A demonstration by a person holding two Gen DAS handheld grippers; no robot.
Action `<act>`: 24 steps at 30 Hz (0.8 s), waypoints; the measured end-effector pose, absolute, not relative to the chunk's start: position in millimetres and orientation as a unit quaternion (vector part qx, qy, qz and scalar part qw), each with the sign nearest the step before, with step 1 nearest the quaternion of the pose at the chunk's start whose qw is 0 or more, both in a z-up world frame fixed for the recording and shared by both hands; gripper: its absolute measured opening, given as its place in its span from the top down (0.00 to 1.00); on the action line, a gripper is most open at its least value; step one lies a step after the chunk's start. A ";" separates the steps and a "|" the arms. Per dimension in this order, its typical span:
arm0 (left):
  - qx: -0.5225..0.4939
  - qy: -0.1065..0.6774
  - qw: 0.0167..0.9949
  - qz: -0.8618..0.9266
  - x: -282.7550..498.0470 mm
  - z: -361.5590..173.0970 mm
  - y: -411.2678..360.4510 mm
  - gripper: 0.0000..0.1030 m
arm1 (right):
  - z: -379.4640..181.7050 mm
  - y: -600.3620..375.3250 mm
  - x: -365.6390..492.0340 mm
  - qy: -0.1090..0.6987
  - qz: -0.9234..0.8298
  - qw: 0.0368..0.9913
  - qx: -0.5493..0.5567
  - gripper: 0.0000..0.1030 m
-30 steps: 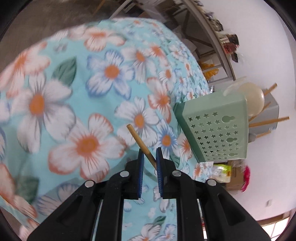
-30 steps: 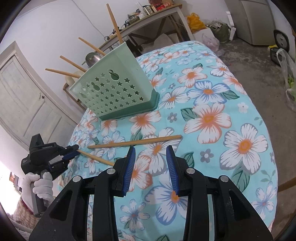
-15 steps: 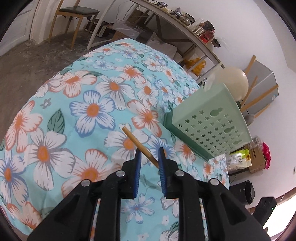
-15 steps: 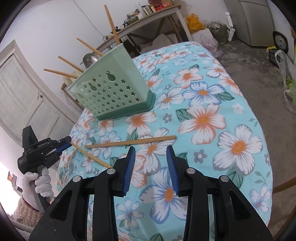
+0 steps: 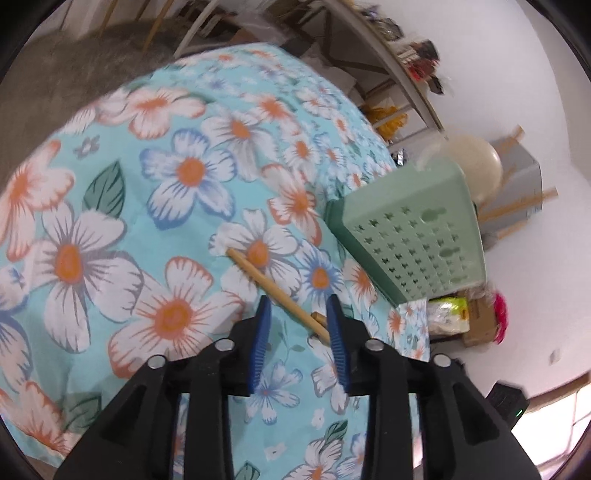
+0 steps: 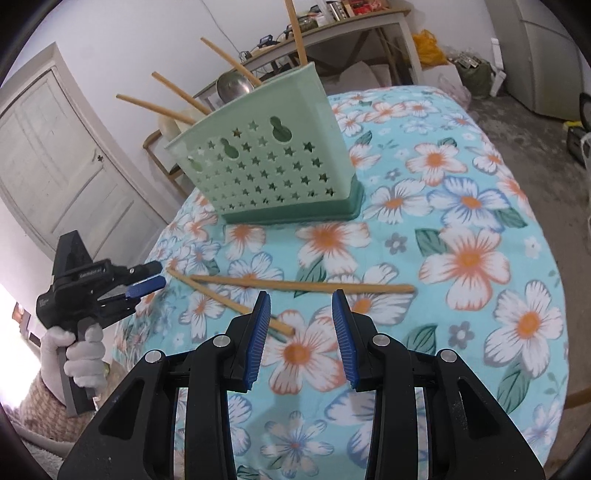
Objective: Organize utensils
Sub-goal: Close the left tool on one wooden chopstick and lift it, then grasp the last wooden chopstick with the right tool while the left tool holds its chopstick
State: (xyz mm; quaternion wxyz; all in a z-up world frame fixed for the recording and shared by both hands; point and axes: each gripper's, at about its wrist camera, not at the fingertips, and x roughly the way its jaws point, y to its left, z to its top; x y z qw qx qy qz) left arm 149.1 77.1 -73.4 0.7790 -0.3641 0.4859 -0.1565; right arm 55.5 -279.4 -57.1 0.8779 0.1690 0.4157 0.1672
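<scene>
Two wooden chopsticks lie on the floral tablecloth. One chopstick [image 5: 273,290] [image 6: 229,299] lies slanted between my open left gripper's [image 5: 298,312] fingers, free of the pads. The other chopstick [image 6: 303,283] lies across, just beyond my open, empty right gripper [image 6: 301,308]. The left gripper also shows in the right wrist view [image 6: 153,275], open, at the chopsticks' near ends. A mint-green perforated utensil holder [image 6: 266,166] [image 5: 413,236] stands behind, with several chopsticks and a ladle sticking out of it.
The floral tablecloth [image 6: 461,258] covers a round table whose edge drops off at right. A white door [image 6: 62,166] is at left. A shelf table [image 6: 351,26] with clutter stands behind.
My left gripper opened and let go of the chopstick, which now lies on the cloth beside the other one. The right gripper has barely moved.
</scene>
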 end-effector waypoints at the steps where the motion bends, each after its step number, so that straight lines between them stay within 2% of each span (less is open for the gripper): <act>1: -0.380 0.491 0.769 -0.154 152.1 -77.3 79.3 0.65 | -57.6 -279.3 54.7 0.417 0.166 0.877 0.171 0.66; 7: -0.482 0.514 0.697 -0.131 167.9 -103.6 87.9 0.62 | -59.8 -284.8 52.1 0.419 0.156 0.875 0.184 0.66; 13: -0.479 0.513 0.706 -0.092 171.7 -98.9 78.5 0.63 | -62.0 -285.9 52.2 0.420 0.156 0.874 0.188 0.66; 15: -0.462 0.512 0.721 -0.073 170.2 -94.5 71.3 0.65 | -62.8 -284.5 52.0 0.420 0.158 0.873 0.189 0.66; 19: -0.449 0.510 0.733 -0.040 166.8 -93.7 67.6 0.82 | -62.6 -283.0 49.8 0.419 0.161 0.874 0.188 0.66; 21: -0.452 0.508 0.733 -0.031 164.4 -96.2 69.3 0.88 | -62.3 -284.0 48.9 0.418 0.159 0.874 0.189 0.66; 24: -0.458 0.503 0.732 -0.035 160.6 -98.4 73.3 0.88 | -61.6 -290.8 46.4 0.415 0.151 0.875 0.198 0.66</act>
